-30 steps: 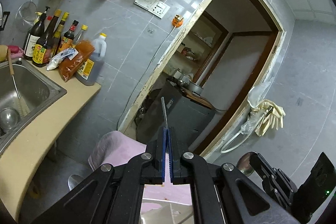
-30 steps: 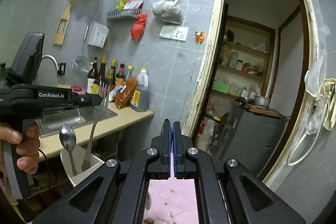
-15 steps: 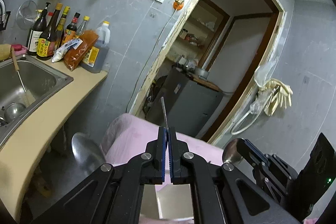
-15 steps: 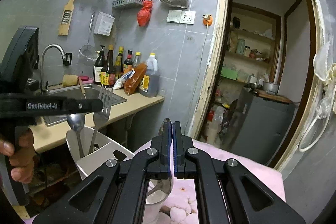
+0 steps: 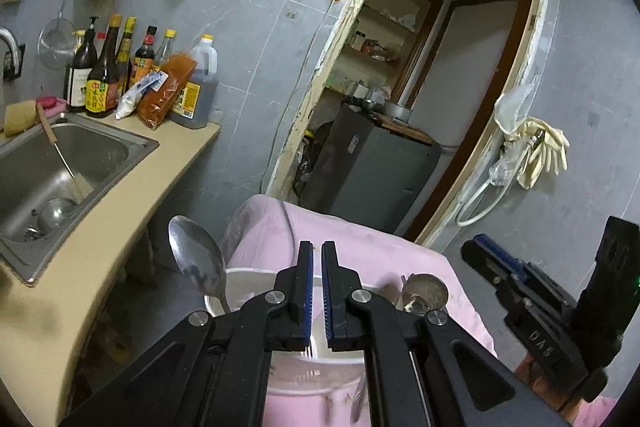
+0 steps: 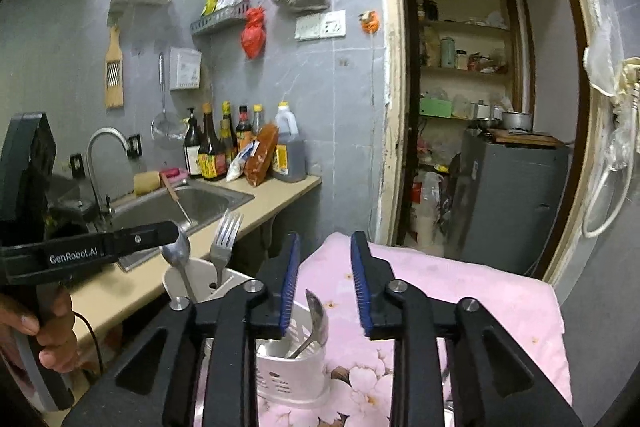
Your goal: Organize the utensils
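Observation:
A white utensil holder [image 6: 288,367] stands on a pink floral cloth [image 6: 460,291]. In the right wrist view a spoon [image 6: 316,319] leans in its near compartment; a second spoon [image 6: 178,251] and a fork [image 6: 225,235] stand upright in its far compartment. My right gripper [image 6: 325,283] is open and empty just above the holder. My left gripper [image 5: 316,291] is slightly open and empty, right over the holder [image 5: 256,279], with a spoon [image 5: 194,259] standing to its left and another spoon bowl [image 5: 425,293] to its right. It also shows at left in the right wrist view [image 6: 160,233].
A beige counter [image 5: 104,239] with a steel sink [image 5: 48,163] runs along the left. Sauce bottles [image 5: 120,67] and an oil jug [image 5: 196,83] stand against the grey tiled wall. A doorway [image 6: 480,107] opens behind the table, with a grey cabinet [image 6: 508,195] inside.
Both grippers have lowered toward the holder. The left let go of the fork, which now stands in the holder. The right opened and its spoon now leans in the near compartment.

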`<action>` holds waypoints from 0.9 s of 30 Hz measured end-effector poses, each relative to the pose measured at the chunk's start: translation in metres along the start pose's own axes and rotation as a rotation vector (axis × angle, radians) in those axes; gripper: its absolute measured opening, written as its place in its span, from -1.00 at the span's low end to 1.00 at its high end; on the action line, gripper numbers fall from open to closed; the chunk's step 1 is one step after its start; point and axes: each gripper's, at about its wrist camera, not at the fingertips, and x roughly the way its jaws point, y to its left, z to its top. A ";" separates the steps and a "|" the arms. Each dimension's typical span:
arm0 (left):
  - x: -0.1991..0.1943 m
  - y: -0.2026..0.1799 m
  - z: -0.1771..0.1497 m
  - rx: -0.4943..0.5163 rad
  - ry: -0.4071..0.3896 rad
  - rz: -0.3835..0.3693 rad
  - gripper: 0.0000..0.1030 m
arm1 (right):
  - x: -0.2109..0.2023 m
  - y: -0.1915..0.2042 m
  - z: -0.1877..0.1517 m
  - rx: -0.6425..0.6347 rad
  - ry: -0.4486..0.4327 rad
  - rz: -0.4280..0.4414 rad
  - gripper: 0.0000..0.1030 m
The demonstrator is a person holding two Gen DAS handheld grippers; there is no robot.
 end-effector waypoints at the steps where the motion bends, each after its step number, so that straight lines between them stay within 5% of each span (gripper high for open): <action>1: -0.003 -0.003 0.001 0.006 0.002 0.006 -0.88 | -0.007 -0.002 0.002 0.006 -0.009 -0.007 -0.45; 4: -0.017 -0.016 0.005 0.022 -0.002 0.016 -0.81 | -0.029 -0.011 0.008 0.023 -0.040 -0.033 -0.29; 20: -0.072 -0.098 -0.001 0.147 -0.112 -0.013 0.68 | -0.139 -0.069 0.020 0.108 -0.155 -0.250 0.89; 27: -0.083 -0.129 -0.014 0.194 -0.181 0.034 0.99 | -0.164 -0.083 0.011 0.093 -0.150 -0.317 0.97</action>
